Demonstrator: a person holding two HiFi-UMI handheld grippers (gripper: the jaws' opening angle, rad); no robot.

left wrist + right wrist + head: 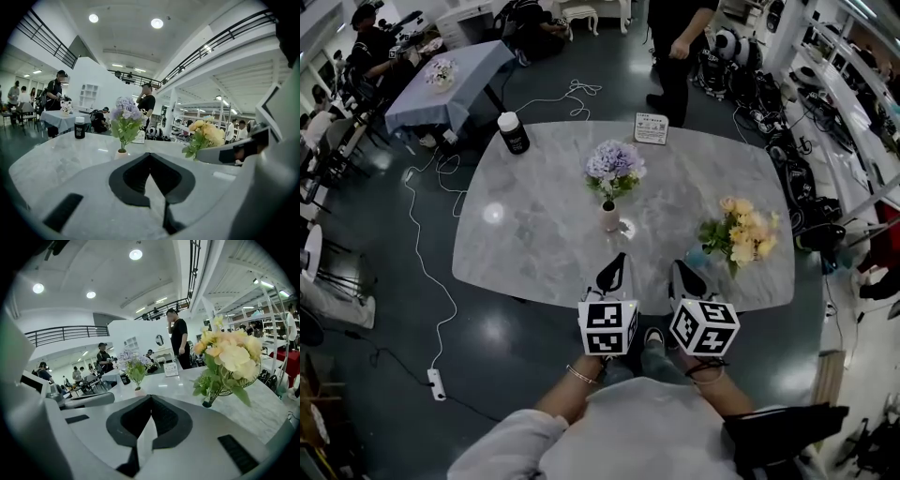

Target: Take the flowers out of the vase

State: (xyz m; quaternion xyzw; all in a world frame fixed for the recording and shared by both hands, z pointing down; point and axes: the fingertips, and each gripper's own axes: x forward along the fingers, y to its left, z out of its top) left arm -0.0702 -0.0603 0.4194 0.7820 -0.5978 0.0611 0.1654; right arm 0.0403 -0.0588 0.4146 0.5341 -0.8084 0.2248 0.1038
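Jaws pressed together and empty, our left gripper [617,264] and right gripper [679,272] sit near the small white ceramic vase [609,217]. Its lilac flower bunch [614,169] looks light and soft; we'd pinch it low, just above the vase's mouth.

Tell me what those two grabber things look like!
The left gripper and right gripper each have pointed black jaws, a pale grey body and a white cube with black square markers. The person wears a light grey sleeve and a thin bracelet.
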